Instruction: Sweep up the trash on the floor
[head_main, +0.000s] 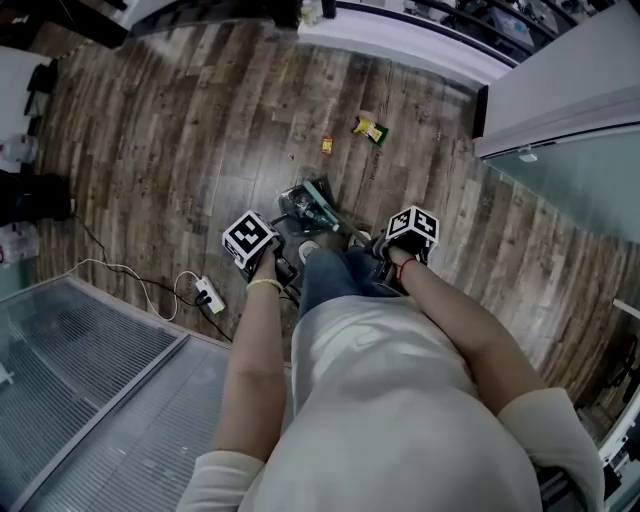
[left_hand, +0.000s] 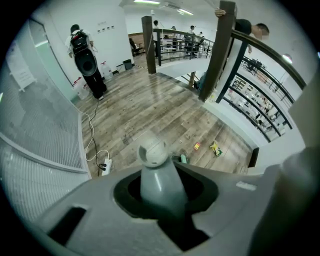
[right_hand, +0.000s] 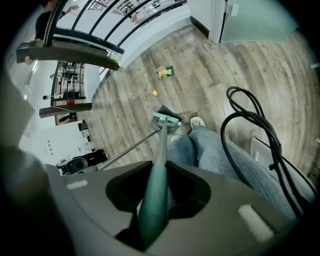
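Note:
A yellow-green wrapper (head_main: 371, 129) and a small orange scrap (head_main: 327, 145) lie on the wooden floor ahead of me. The green broom head (head_main: 322, 203) rests beside the dark dustpan (head_main: 297, 206), close in front of my shoes. My left gripper (head_main: 262, 252) is shut on the grey dustpan handle (left_hand: 158, 182), whose round end (left_hand: 152, 151) sticks up. My right gripper (head_main: 400, 242) is shut on the green broom handle (right_hand: 154, 195), which runs down to the broom head (right_hand: 166, 118). The wrapper (right_hand: 166, 72) and the scrap (right_hand: 155, 92) show beyond it.
A white power strip (head_main: 208, 295) with its cable lies on the floor to my left by a glass partition (head_main: 90, 370). A white wall and glass door (head_main: 560, 100) stand at the right. A black speaker (left_hand: 87, 62) stands farther off, with a railing (left_hand: 235, 55) beyond.

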